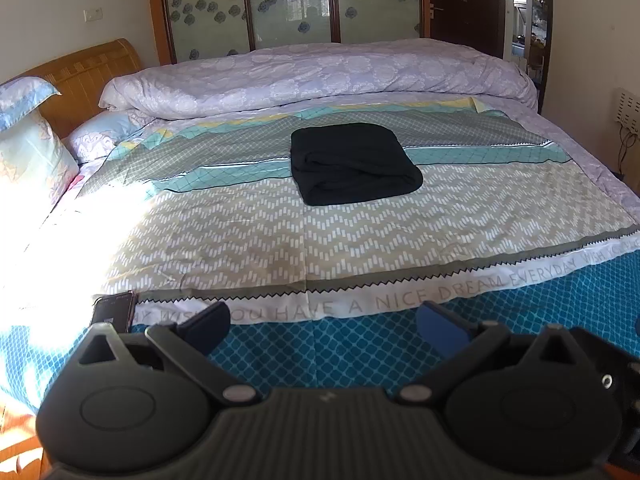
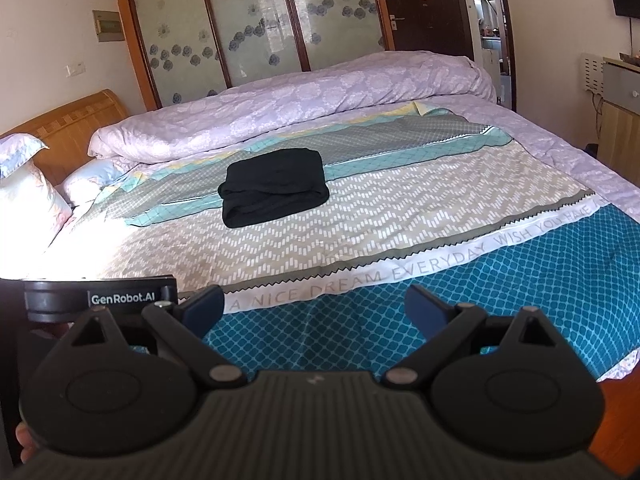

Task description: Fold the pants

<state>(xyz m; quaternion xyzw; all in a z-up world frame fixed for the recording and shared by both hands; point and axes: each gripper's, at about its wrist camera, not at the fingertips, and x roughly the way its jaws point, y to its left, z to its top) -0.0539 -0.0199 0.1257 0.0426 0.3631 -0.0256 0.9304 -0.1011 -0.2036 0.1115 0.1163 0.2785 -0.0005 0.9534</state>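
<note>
Black pants (image 1: pixel 354 164) lie folded into a compact rectangle on the patterned sheet in the middle of the bed; they also show in the right wrist view (image 2: pixel 274 193). My left gripper (image 1: pixel 322 322) is open and empty, held over the blue front strip of the bed, well short of the pants. My right gripper (image 2: pixel 314 304) is open and empty too, over the same blue strip, to the right of the left one. The left gripper's body (image 2: pixel 100 298) shows at the left edge of the right wrist view.
A rolled lilac duvet (image 1: pixel 320 76) lies along the far side of the bed. Pillows (image 1: pixel 32 156) and a wooden headboard (image 1: pixel 88 80) are at the left. A phone (image 1: pixel 114 312) lies at the bed's front left. A cabinet (image 2: pixel 620 120) stands at the right.
</note>
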